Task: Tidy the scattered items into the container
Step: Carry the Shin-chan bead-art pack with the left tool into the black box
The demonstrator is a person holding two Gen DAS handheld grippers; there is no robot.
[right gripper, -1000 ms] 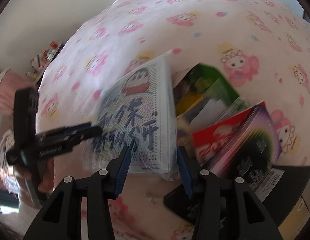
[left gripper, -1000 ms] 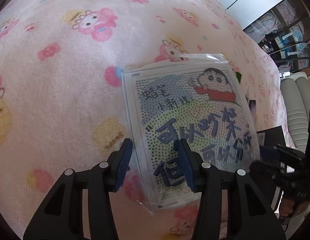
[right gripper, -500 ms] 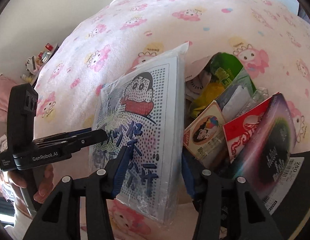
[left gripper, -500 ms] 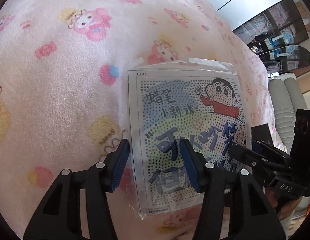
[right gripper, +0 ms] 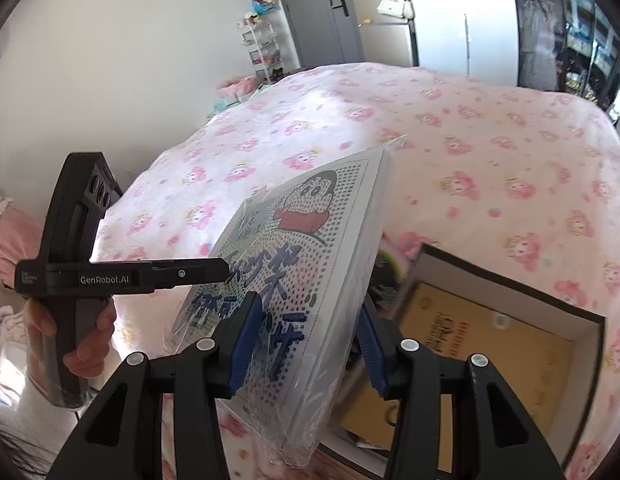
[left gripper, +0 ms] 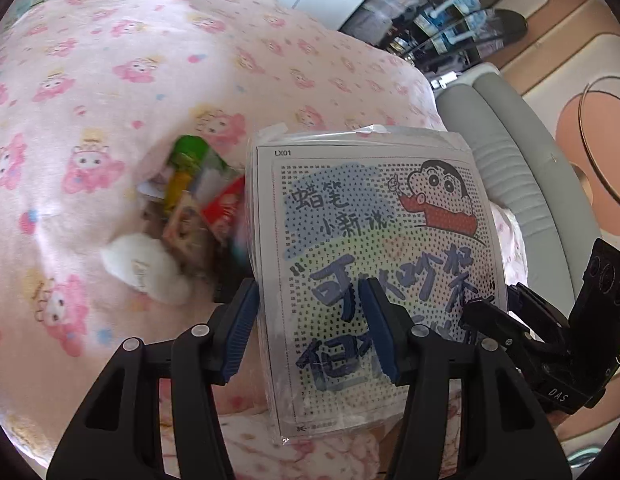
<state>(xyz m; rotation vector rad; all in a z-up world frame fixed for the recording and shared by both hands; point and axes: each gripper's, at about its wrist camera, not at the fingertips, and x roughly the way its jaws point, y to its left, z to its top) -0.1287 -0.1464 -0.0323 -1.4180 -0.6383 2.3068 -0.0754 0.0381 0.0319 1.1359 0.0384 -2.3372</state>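
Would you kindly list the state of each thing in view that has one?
Shrink-wrapped cartoon kit: held up, tilted, in the right tool.
Right tool: jaws closing on the kit.
Left tool: jaws apart, tip against the kit.
Cardboard box: open, on the blanket.
Loose packets: heaped on the blanket.

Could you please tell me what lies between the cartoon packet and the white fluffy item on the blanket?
In the left wrist view, a blurred heap of small colourful packs lies between the cartoon packet and white fluffy item.
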